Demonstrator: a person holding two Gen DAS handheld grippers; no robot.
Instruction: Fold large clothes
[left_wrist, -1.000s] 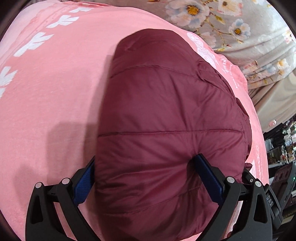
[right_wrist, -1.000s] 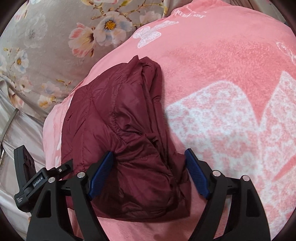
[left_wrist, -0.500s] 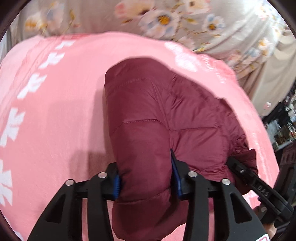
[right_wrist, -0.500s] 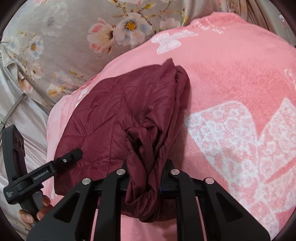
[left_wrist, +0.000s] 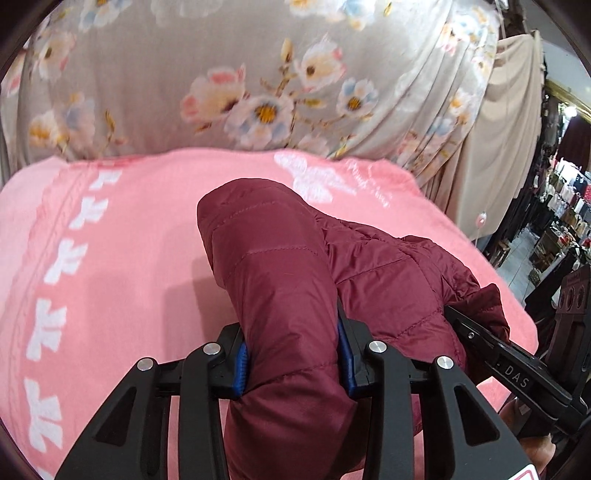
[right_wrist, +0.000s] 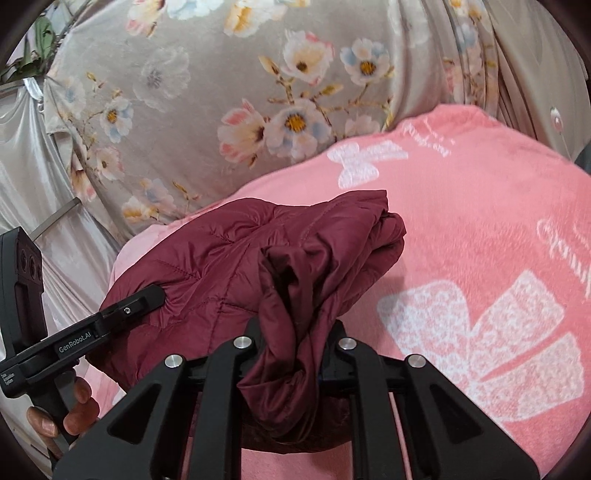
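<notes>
A maroon quilted puffer jacket (left_wrist: 280, 266) lies folded into a bundle on a pink blanket (left_wrist: 122, 236). My left gripper (left_wrist: 293, 363) is shut on its near left edge, which bulges up between the blue pads. My right gripper (right_wrist: 293, 339) is shut on a bunched fold at the jacket's (right_wrist: 229, 258) near right side. The right gripper's black body (left_wrist: 517, 373) shows in the left wrist view, pressed against the jacket. The left gripper's body (right_wrist: 85, 332) shows in the right wrist view. The near edge of the jacket is raised off the blanket.
A grey floral cushion or fabric (left_wrist: 229, 81) rises behind the blanket (right_wrist: 480, 229). Silver-grey drapery (right_wrist: 33, 177) hangs at the left of the right wrist view. Shelves of small goods (left_wrist: 561, 221) stand at the far right beyond the bed's edge.
Both grippers went from open around the jacket's edge to shut on it. They have lifted the near edge and both views have tilted up toward the floral fabric.
</notes>
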